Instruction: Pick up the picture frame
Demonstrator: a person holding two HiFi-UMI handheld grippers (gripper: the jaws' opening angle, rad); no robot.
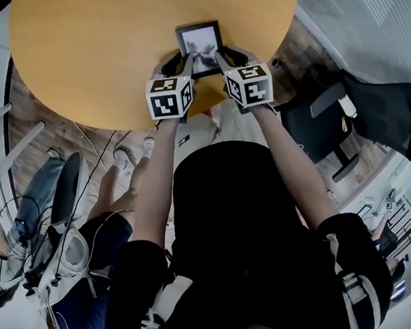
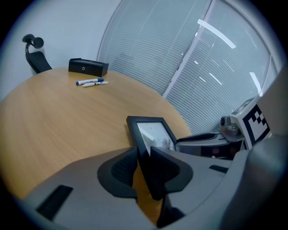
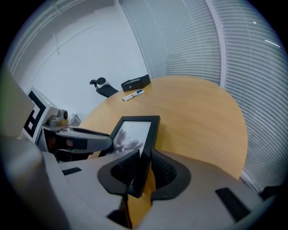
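Observation:
A small black picture frame point(image 1: 200, 44) with a grey flower print lies over the round wooden table point(image 1: 98, 47), close to its near edge. My left gripper point(image 1: 187, 65) is shut on the frame's left rail, which shows clamped between the dark pads in the left gripper view point(image 2: 143, 165). My right gripper point(image 1: 221, 60) grips the right rail the same way point(image 3: 143, 168). The frame point(image 2: 152, 131) point(image 3: 134, 131) spans the gap between both grippers. I cannot tell whether its underside touches the wood.
At the table's far side sit a black box point(image 2: 88, 66) and two markers point(image 2: 92, 82). A black office chair point(image 1: 375, 113) stands to the right, below the table edge. A seated person point(image 1: 91, 260) and cables are at the lower left. Window blinds point(image 2: 211, 67) run behind the table.

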